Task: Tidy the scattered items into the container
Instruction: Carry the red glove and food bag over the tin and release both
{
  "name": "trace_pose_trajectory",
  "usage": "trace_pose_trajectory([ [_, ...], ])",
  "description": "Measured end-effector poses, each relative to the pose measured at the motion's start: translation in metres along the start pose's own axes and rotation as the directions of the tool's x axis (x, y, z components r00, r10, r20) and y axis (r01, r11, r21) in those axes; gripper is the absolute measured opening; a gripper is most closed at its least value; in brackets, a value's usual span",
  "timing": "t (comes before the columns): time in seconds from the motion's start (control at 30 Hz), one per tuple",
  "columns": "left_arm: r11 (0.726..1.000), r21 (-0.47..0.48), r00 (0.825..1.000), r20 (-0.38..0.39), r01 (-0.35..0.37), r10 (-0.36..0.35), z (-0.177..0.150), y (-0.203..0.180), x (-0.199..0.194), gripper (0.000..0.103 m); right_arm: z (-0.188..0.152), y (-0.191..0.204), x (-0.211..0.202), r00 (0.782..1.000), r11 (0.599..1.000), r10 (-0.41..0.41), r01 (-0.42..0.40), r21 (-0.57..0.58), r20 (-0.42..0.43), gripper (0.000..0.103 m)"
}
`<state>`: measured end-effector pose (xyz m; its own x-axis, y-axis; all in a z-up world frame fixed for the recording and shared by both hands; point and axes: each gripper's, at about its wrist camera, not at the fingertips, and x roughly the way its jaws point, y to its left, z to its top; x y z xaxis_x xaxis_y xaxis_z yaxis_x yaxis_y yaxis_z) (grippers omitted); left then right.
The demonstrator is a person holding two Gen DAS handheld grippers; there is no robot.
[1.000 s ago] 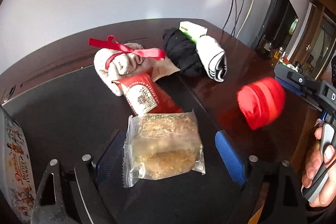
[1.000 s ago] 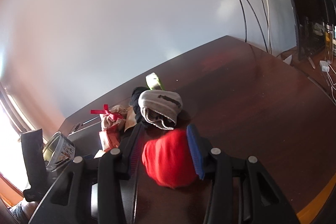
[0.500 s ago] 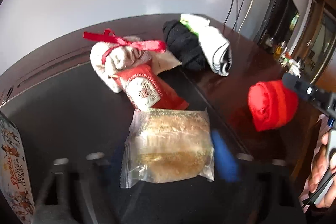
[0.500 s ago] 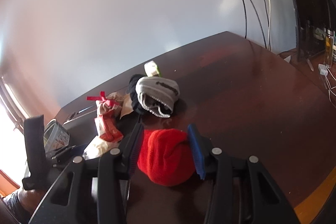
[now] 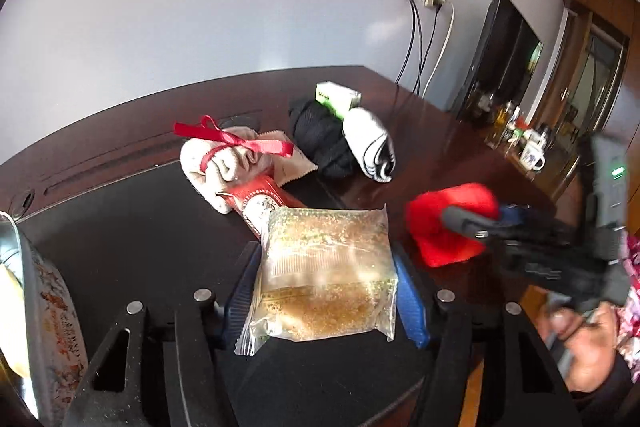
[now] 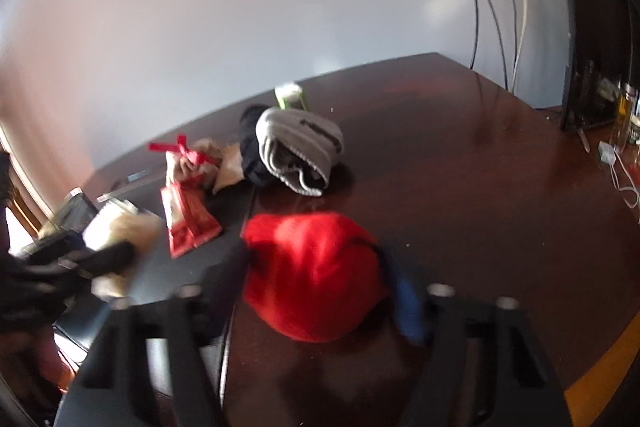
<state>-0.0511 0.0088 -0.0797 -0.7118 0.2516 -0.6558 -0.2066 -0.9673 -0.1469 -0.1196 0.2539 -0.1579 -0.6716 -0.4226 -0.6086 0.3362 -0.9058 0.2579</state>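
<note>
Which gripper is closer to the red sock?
Right. The right gripper has its fingers around the red sock; the left gripper grips the clear snack packet beside it.

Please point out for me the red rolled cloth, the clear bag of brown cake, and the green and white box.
red rolled cloth [image 6: 316, 275], right wrist view, middle of its front.
clear bag of brown cake [image 5: 326, 267], left wrist view, centre of the wrapper.
green and white box [image 5: 338, 97], left wrist view, its top face.

The left tool [image 5: 324, 279] is clamped on a clear snack packet [image 5: 326, 275], the right tool [image 6: 316, 275] on a red bundle [image 6: 314, 267].
</note>
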Motion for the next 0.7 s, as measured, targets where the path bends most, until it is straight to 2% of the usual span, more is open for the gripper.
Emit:
trace_pose_trajectory([
  [0.13,1.0,-0.008,0.999,0.039,-0.017,0.017,0.001,0.006,-0.02,0.064,0.0,0.007,0.0,0.999,0.998,-0.026,0.025,-0.051,-0.022,0.045],
  [0.33,0.995,-0.007,0.989,0.111,-0.098,0.098,0.002,0.021,-0.057,0.064,0.005,0.02,-0.018,1.0,0.998,-0.013,0.014,-0.059,0.024,0.044],
  [0.5,0.977,-0.042,0.962,0.171,-0.208,0.212,0.003,0.051,-0.091,0.064,0.022,0.048,-0.038,0.996,0.994,0.035,-0.027,-0.102,0.077,0.044],
  [0.7,0.94,-0.127,0.923,0.189,-0.316,0.336,-0.009,0.096,-0.125,0.064,0.036,0.087,-0.045,0.991,0.984,0.101,-0.086,-0.159,0.093,0.044],
])
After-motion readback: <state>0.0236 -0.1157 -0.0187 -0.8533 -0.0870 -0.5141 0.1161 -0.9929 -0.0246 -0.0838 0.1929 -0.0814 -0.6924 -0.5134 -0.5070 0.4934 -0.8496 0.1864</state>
